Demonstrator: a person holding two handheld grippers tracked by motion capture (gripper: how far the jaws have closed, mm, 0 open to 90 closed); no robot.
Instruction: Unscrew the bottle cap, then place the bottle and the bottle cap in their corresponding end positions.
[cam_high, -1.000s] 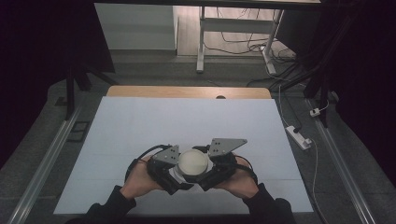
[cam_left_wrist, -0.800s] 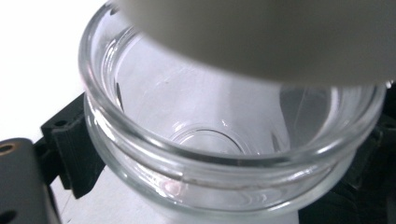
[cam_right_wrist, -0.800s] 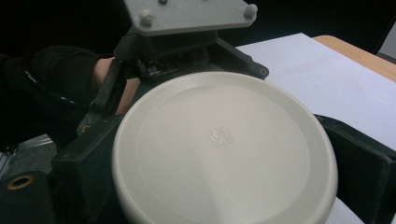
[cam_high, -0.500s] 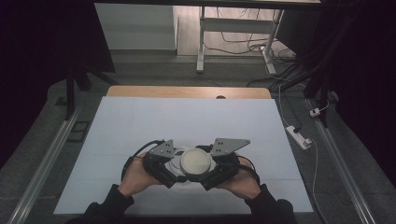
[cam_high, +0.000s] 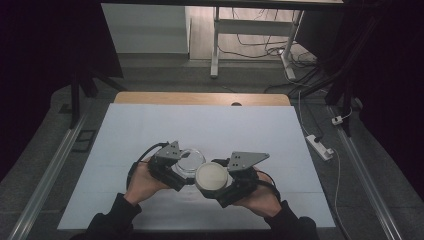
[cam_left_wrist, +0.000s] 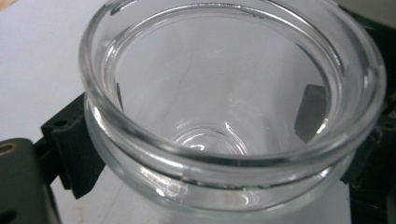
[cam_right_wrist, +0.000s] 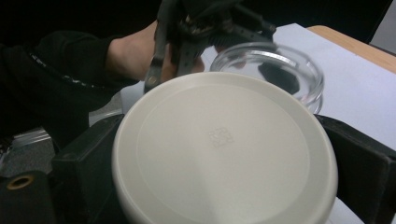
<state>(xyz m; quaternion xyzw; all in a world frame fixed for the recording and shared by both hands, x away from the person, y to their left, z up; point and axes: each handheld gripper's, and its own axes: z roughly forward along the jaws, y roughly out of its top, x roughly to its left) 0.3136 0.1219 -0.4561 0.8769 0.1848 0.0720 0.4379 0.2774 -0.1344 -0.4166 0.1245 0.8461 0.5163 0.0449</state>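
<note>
Glass jar (cam_high: 190, 160), clear and open-mouthed, lower centre of high view, clamped in left gripper (cam_high: 176, 169). Seen close up in left gripper view: jar (cam_left_wrist: 224, 116) with thick rolled rim, black fingers (cam_left_wrist: 70, 149) pressed against its wall on both sides, one pad visible through the glass at right. Narrow enough to grip, holding the jar. White table (cam_high: 150, 130) surface behind the jar at upper left of that view.

Cream round lid (cam_high: 211, 176) just right of the jar in high view, held in right gripper (cam_high: 222, 185), separate from the jar mouth, edges close or overlapping from above; cannot tell if touching. In right gripper view: lid (cam_right_wrist: 224, 149) flat-faced toward camera, small embossed mark near its middle, black fingers (cam_right_wrist: 359, 163) clamped on its rim at left and right. Jar (cam_right_wrist: 280, 70) farther off at upper right of that view, with left gripper (cam_right_wrist: 205, 28) and a hand (cam_right_wrist: 135, 56) in dark sleeve at upper left.

Both hands entering from bottom edge of high view, grey three-cornered plates on top of each gripper. White power strip (cam_high: 318, 146) on floor at right of table. Wooden table edge (cam_high: 200, 98) bare along far side.
</note>
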